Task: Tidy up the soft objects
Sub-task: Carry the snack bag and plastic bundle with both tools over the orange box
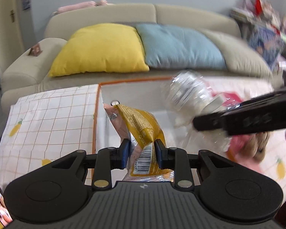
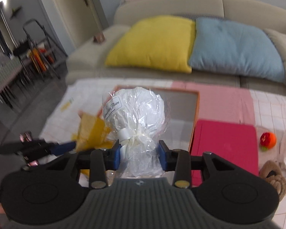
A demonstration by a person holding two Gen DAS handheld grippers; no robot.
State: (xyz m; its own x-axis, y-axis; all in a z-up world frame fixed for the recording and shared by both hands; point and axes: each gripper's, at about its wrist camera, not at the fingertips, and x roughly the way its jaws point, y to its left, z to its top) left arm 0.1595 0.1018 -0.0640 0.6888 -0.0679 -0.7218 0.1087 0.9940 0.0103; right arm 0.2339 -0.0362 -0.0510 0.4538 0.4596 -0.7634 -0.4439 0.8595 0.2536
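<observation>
Hovering over the open orange-rimmed fabric box (image 1: pixel 96 114) on the table, both claws carry a load. The left gripper (image 1: pixel 142 151) has its blue pads partly closed and pinched onto a crinkled yellow plastic snack packet with a barcode (image 1: pixel 143 131), which sticks up from the jaws above the box's near left side. The right gripper (image 2: pixel 139 153) is likewise partly closed, clamped on the tied neck of a white round bundle wrapped in clear cellophane with a ribbon (image 2: pixel 137 108), held upright over the middle of the box. A white gridded tablecloth with lemon prints (image 1: pixel 43 118) covers the table; towards its right side lie a flat magenta pad (image 2: pixel 226 145), a small orange-red plush toy (image 2: pixel 267 140) and a tan braided rope piece (image 2: pixel 274 175). Beyond the table's far edge a beige sofa (image 1: pixel 190 13) holds a yellow cushion (image 1: pixel 103 49) and a light blue cushion (image 1: pixel 181 45).
</observation>
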